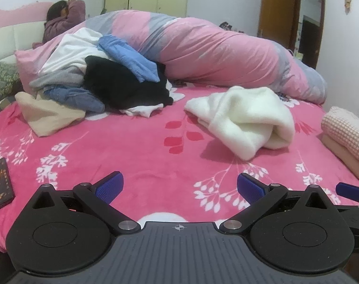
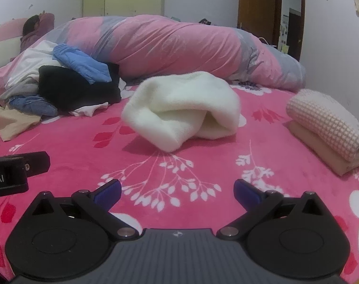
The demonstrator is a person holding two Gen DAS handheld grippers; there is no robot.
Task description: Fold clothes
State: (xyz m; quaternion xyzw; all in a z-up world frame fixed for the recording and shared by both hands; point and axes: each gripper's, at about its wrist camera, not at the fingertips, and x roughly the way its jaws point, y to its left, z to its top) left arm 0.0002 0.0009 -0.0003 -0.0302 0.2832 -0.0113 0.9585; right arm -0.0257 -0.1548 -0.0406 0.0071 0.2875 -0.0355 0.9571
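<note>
Unfolded clothes pile (image 1: 96, 78) left, white fleece (image 2: 181, 108) centre, folded stack (image 2: 328, 132) right.

White fleece (image 2: 181, 108): loosely rolled, lying ahead of my right jaws.
Clothes pile (image 1: 96, 82): unfolded heap, far ahead-left of my left jaws.

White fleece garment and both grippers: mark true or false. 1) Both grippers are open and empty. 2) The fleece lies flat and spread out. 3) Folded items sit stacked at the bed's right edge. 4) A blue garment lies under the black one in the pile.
1) True: left gripper and right gripper hold nothing.
2) False: the white fleece garment is loosely rolled and bunched.
3) True: folded stack.
4) False: the blue garment lies on top of the black garment.
</note>
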